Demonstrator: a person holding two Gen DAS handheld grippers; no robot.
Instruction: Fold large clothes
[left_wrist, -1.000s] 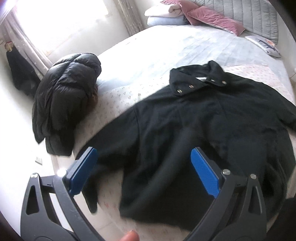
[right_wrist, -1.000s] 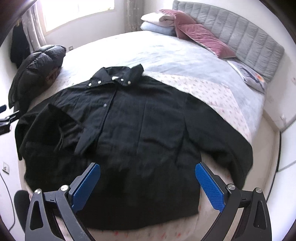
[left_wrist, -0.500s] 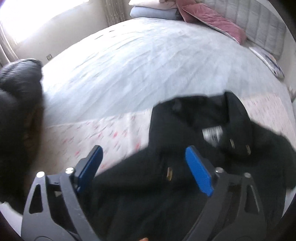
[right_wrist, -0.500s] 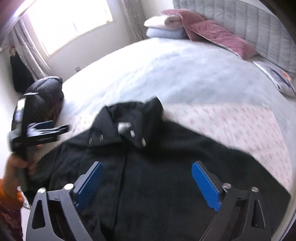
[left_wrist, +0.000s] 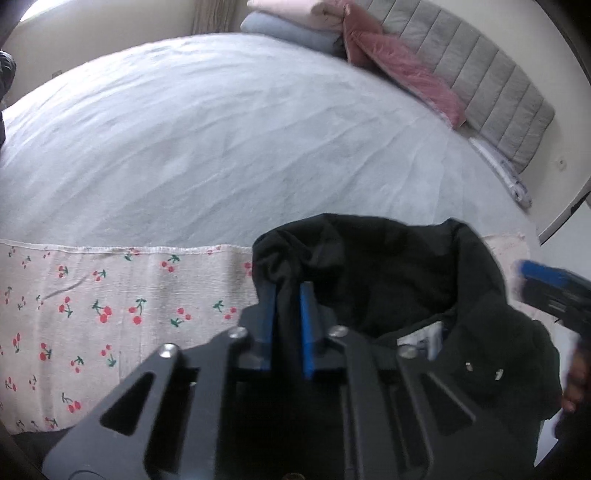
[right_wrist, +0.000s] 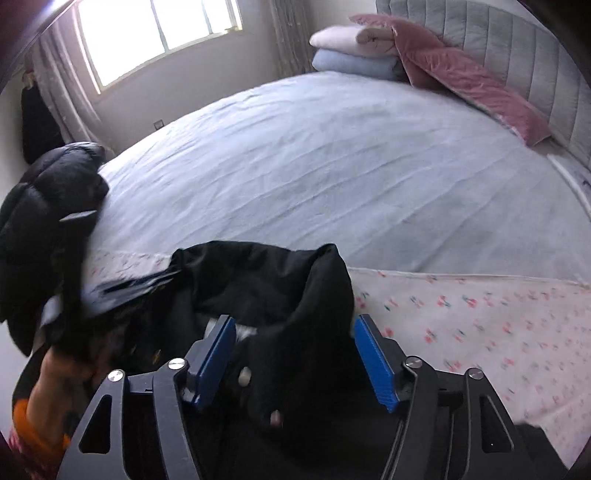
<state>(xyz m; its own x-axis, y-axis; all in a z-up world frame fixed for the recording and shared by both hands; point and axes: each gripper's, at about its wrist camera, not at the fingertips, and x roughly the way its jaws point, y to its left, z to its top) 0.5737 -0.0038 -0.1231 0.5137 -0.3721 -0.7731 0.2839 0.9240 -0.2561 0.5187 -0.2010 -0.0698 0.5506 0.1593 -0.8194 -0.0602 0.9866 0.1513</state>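
**Collar grab underway, folding not begun**

Black coat (left_wrist: 388, 280) lies on the cherry-print sheet (left_wrist: 92, 314) at the bed's near edge, unfolded. Left gripper (left_wrist: 287, 295) is closing, nearly shut, w/ collar cloth pinched btwn its pads. Right gripper (right_wrist: 295, 350) is about half open & closing, collar's other end btwn the jaws, not yet pressed. All folds remain. Black puffer jacket (right_wrist: 44, 206) sits beside the coat, pillows (right_wrist: 354, 48) well apart; grey bedspread (right_wrist: 332, 166) beyond lies bare

No text, brand or number can be read anywhere. A small white tag (left_wrist: 424, 338) sits inside the collar of the black coat (left_wrist: 388, 273); it may carry print, but the view is too blurred to tell.
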